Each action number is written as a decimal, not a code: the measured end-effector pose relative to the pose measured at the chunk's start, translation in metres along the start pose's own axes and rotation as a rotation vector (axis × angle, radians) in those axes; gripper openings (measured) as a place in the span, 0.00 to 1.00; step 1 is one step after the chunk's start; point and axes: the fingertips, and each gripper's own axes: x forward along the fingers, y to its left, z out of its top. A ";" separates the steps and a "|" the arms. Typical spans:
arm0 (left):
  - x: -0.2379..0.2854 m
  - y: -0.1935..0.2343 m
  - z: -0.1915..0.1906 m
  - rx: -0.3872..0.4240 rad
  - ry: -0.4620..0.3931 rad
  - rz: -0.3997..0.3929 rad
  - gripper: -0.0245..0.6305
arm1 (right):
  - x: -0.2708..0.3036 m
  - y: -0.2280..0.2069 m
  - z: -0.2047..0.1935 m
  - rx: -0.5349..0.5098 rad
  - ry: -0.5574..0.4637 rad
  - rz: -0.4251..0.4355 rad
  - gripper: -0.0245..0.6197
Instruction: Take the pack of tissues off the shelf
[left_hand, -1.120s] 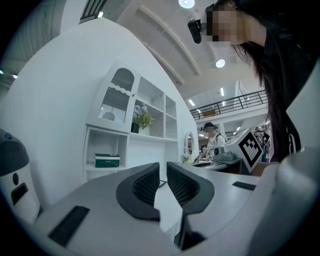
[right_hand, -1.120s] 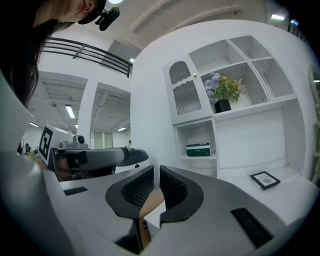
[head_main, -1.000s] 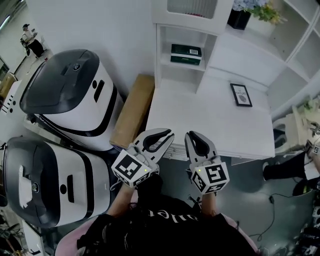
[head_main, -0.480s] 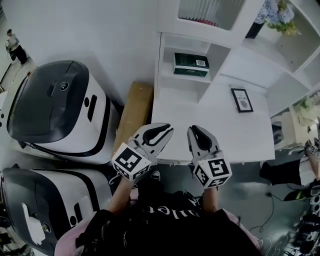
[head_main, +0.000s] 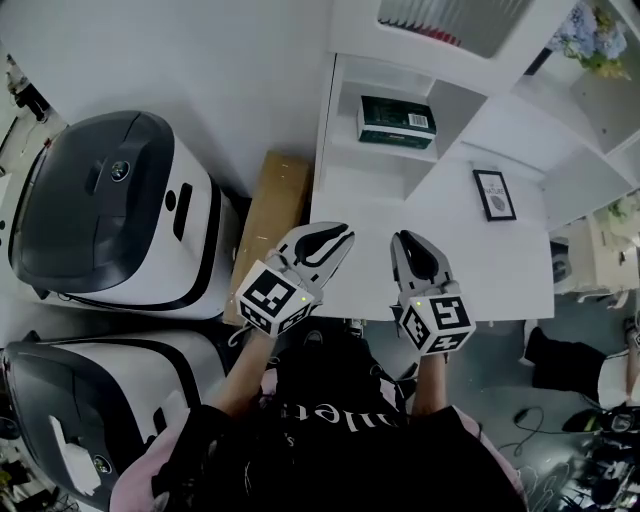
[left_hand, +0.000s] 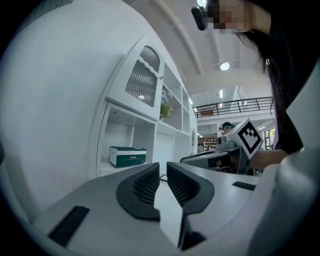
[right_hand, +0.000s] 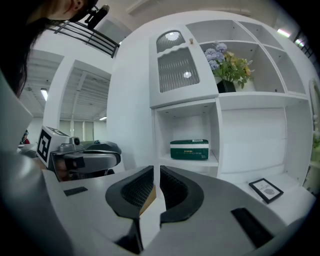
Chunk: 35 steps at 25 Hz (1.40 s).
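We can read very little here. On the black shirt (head_main: 330, 455), just nearer than the white desk (head_main: 480, 270), white letters show that we take for "nler"; folds hide the rest. The pack of tissues (head_main: 397, 121), in the shelf compartment behind the desk, bears a white label and pale print, too small to read. The framed picture (head_main: 497, 194) on the desk has a line of print, unreadable. Left of the desk, the grey machine (head_main: 100, 220) carries a round emblem we cannot make out. The left gripper (head_main: 340, 233) and right gripper (head_main: 405, 240), over the desk's near edge, carry square black-and-white markers, no letters.
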 end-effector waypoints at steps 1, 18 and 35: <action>0.003 0.003 0.000 0.000 0.001 0.005 0.12 | 0.004 -0.006 0.001 -0.003 -0.001 -0.003 0.15; 0.105 0.079 -0.002 0.080 0.104 0.155 0.15 | 0.087 -0.135 0.042 -0.083 -0.036 -0.041 0.15; 0.180 0.145 -0.033 0.032 0.270 0.318 0.40 | 0.163 -0.184 0.013 -0.122 0.088 -0.153 0.42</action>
